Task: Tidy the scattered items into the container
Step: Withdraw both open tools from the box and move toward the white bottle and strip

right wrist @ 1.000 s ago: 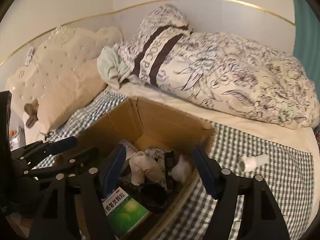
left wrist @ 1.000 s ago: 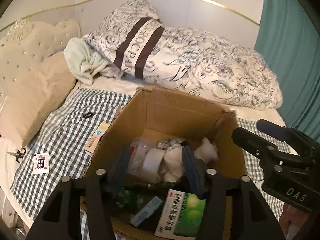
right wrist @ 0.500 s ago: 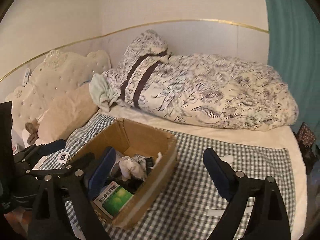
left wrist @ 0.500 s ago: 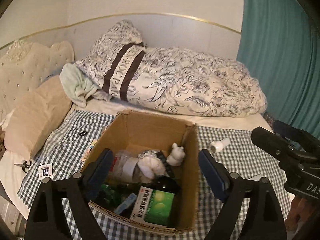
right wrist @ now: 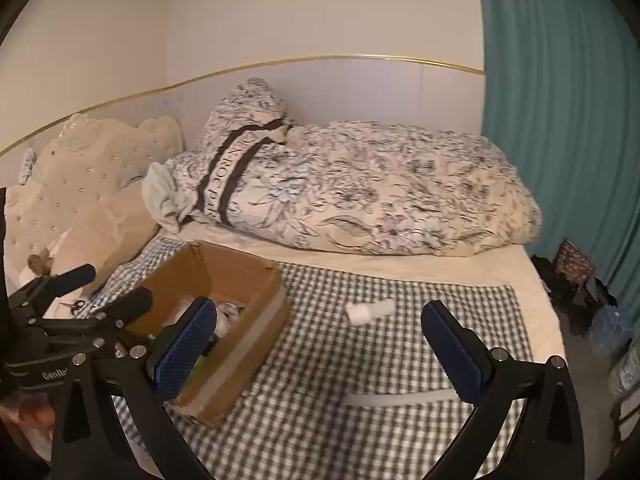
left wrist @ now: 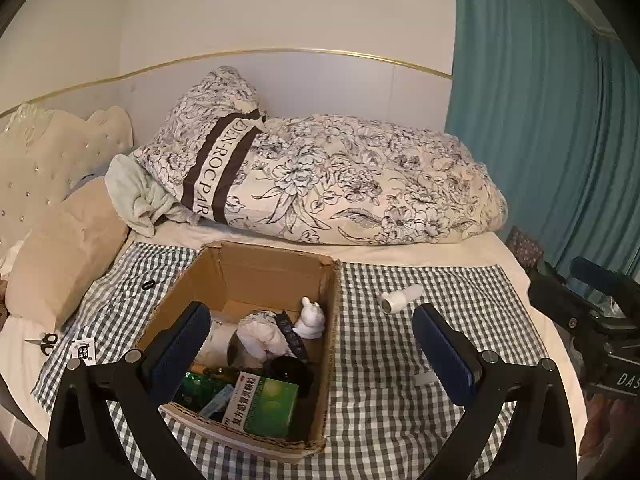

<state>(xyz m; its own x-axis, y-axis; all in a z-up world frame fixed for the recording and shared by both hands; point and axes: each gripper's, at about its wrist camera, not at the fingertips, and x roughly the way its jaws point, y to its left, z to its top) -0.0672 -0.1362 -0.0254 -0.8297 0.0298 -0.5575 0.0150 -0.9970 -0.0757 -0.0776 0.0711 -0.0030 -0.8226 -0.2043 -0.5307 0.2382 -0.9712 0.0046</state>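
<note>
An open cardboard box (left wrist: 256, 280) (right wrist: 240, 280) stands on the checked cloth. It holds a green medicine box (left wrist: 266, 408), a white figurine (left wrist: 310, 322), white cloth and dark items. A white bottle (left wrist: 400, 298) (right wrist: 368, 311) lies on the cloth to the right of the box. Scissors (left wrist: 42, 340), a small card (left wrist: 83, 349) and a black ring (left wrist: 148, 285) lie to its left. My left gripper (left wrist: 310, 308) (right wrist: 106, 288) hangs in front of and above the box. Its jaws are opening with nothing between them. My right gripper (right wrist: 319, 305) (left wrist: 592, 308), to the right of the box, is likewise opening and holds nothing.
A flowered duvet (left wrist: 360, 192) and pillow (left wrist: 212, 136) fill the back of the bed. A beige cushion (left wrist: 64, 248) and tufted headboard (left wrist: 48, 152) are at left, a teal curtain (left wrist: 540, 120) at right. A white strip (right wrist: 400, 398) lies near the cloth's front edge.
Both grippers have drawn back and up from the box and their jaws have spread wide. The whole box and the white bottle have come into view.
</note>
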